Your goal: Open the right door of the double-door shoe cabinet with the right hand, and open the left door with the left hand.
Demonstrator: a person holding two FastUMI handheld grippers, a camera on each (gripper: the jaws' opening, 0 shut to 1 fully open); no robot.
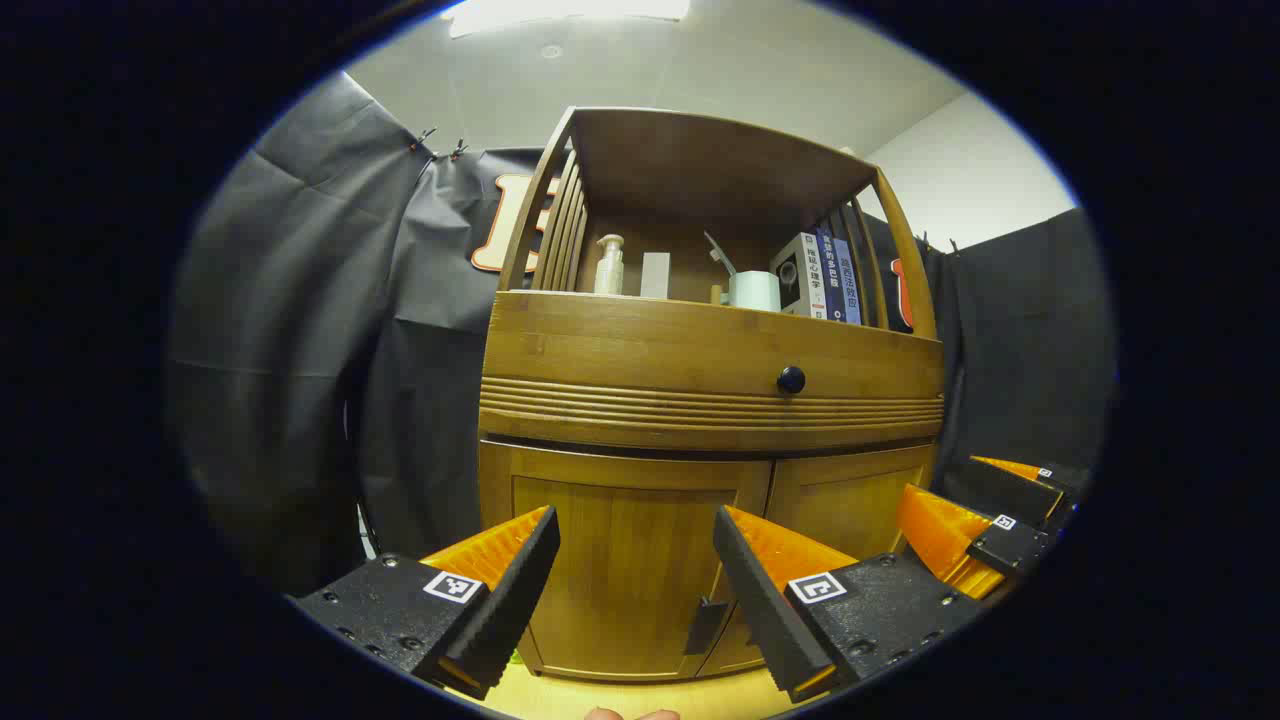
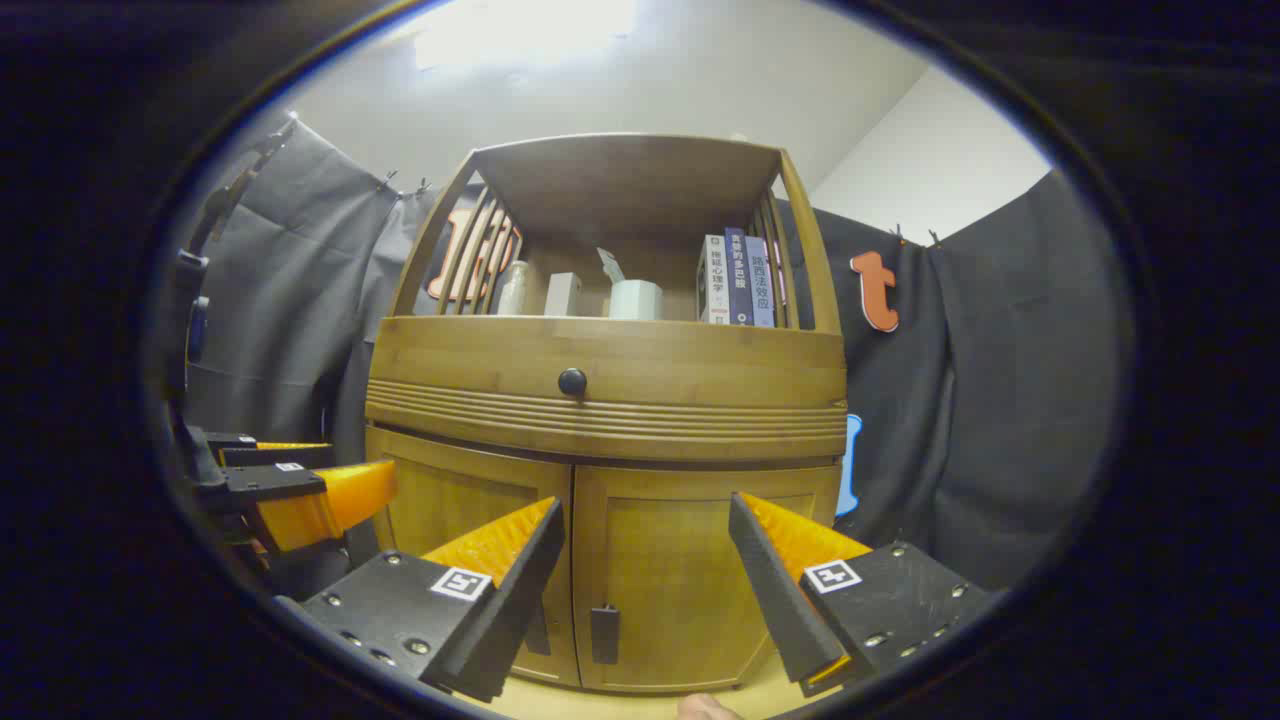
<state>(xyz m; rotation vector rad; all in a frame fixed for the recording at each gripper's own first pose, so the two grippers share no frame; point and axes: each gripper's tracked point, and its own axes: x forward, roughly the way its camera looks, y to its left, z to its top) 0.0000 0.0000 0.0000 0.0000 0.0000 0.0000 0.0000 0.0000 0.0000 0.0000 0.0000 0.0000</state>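
While both doors sit closed, the scene reads so:
Cabinet: the wooden shoe cabinet [image 1: 700, 400] stands in front of both grippers, against the black cloth.
Left door: the left door [image 1: 630, 560] is closed, its dark handle [image 1: 706, 625] near the middle seam.
Right door: the right door [image 2: 690, 570] is closed, handle [image 2: 604, 634] low by the seam.
Left gripper: the left gripper [image 1: 635, 575] has its 2 fingers spread, apart from the door.
Right gripper: the right gripper [image 2: 645, 580] has its fingers spread, holding nothing.
Shelf: a bottle [image 1: 609, 265], a white cup [image 1: 754, 290] and books [image 1: 825, 275] stand above the drawer knob [image 1: 791, 380].

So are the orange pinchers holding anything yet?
No, nothing. The left gripper and the right gripper are both open in front of the cabinet's shut left door and right door, not touching the handles.
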